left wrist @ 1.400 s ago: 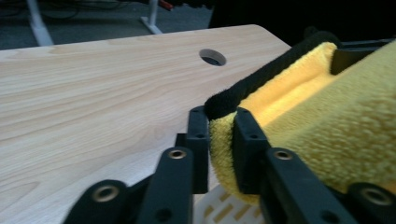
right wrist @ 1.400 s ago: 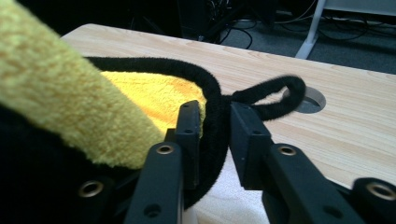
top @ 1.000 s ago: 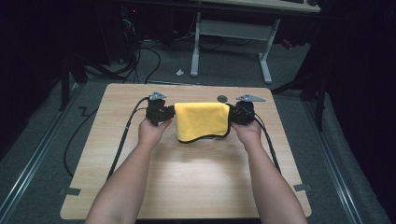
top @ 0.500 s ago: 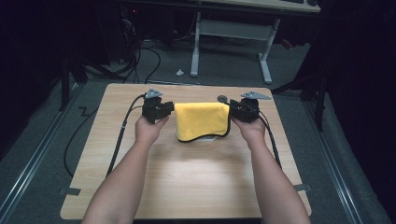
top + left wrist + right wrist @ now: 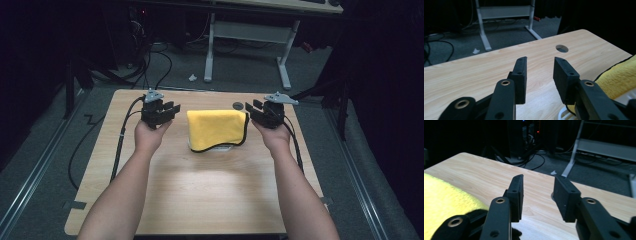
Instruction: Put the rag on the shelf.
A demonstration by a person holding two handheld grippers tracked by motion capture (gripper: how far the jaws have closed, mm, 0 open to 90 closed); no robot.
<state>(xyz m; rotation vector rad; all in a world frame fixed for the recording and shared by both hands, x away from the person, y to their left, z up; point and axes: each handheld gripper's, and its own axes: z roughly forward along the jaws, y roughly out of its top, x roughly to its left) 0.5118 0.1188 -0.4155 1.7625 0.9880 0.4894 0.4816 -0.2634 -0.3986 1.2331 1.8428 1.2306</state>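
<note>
Item count: one yellow cloth (image 5: 217, 128) with black edging, one white object (image 5: 223, 148) partly covered beneath it, and one wooden table (image 5: 200, 195) with one round hole (image 5: 238, 105). Two handheld grippers: left gripper (image 5: 170, 111), right gripper (image 5: 253, 111).

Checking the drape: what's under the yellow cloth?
A white object's edge peeks out below the yellow cloth at its near edge, resting on the table. The rest is covered, so I can't tell what it is.

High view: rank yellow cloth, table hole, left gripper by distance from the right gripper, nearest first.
From the right gripper:
1. Table hole, just beside its fingers, toward the table's far edge.
2. Yellow cloth, table centre; near edge about as close, too tight to call.
3. Left gripper, beyond the cloth.
</note>
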